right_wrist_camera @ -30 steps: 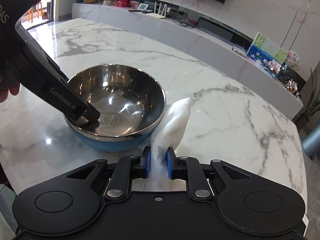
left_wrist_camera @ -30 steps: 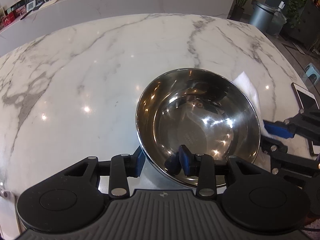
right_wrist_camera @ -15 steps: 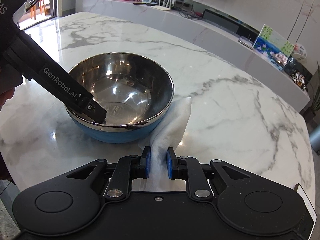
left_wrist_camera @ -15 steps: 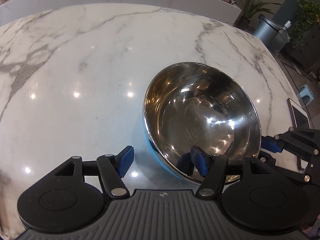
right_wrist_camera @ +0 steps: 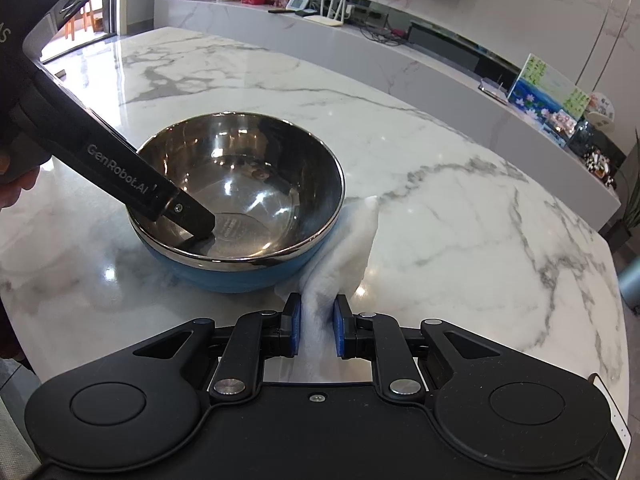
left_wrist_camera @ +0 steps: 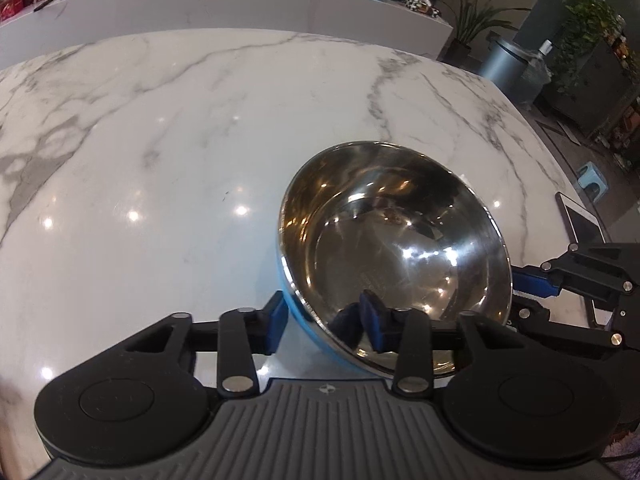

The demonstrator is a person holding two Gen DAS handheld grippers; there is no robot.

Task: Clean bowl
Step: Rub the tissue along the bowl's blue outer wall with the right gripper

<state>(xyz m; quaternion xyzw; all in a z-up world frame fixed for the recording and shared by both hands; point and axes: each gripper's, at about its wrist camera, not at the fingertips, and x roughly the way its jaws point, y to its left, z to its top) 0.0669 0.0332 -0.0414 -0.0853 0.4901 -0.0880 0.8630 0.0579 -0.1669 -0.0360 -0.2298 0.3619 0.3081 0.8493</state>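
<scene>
A steel bowl (left_wrist_camera: 396,240) with a blue outside (right_wrist_camera: 240,276) stands on the white marble table (left_wrist_camera: 160,160). My left gripper (left_wrist_camera: 324,320) straddles its near rim, one pad against the blue wall and the other inside touching the steel. Its jaws are closing on that rim. The right wrist view shows its inner finger (right_wrist_camera: 188,216) reaching into the bowl from the left. My right gripper (right_wrist_camera: 316,328) is shut on a white cloth (right_wrist_camera: 348,236), which lies on the table against the bowl's right side.
A phone (left_wrist_camera: 582,220) lies near the table's right edge, just past the right gripper (left_wrist_camera: 560,280). A grey bin (left_wrist_camera: 504,64) and plants stand on the floor beyond the table. A long marble counter (right_wrist_camera: 400,60) with small items runs behind.
The left jaws spread wide away from the bowl's rim half a second ago, then came back together around it. The right gripper and cloth have not moved.
</scene>
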